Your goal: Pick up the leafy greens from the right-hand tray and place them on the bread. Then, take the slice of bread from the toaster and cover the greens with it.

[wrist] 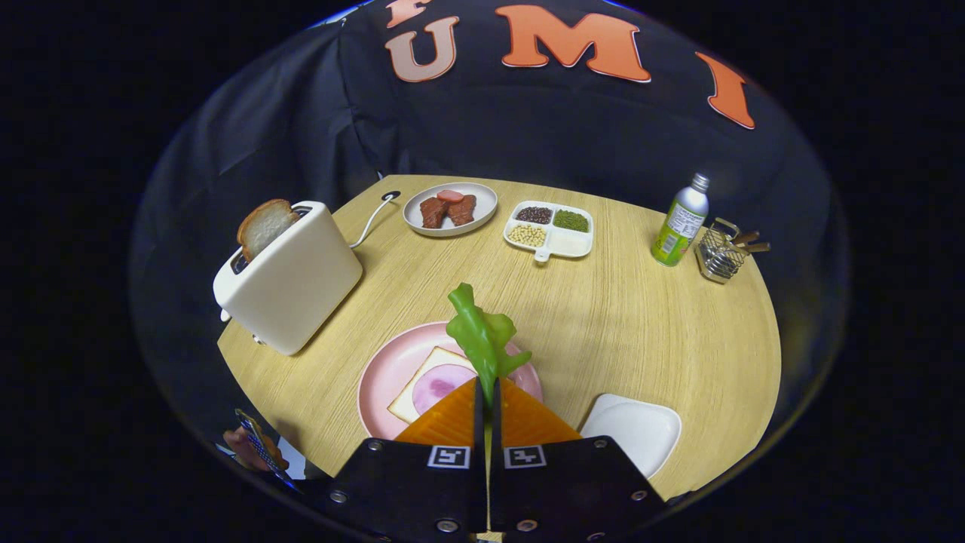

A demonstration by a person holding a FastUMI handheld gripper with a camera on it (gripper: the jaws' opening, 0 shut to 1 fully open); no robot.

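While the gripper (486, 388) clamps its 2 fingers on the leafy greens (482, 338), they hang seemingly above the bread (431, 384) on the pink plate (381, 375).

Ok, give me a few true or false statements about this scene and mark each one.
1. The hand-held gripper is shut on the leafy greens. True.
2. The toaster is empty. False: a bread slice sticks out of it.
3. The bread on the pink plate carries a round pink slice. True.
4. The bottle lies on its side. False: it stands upright.
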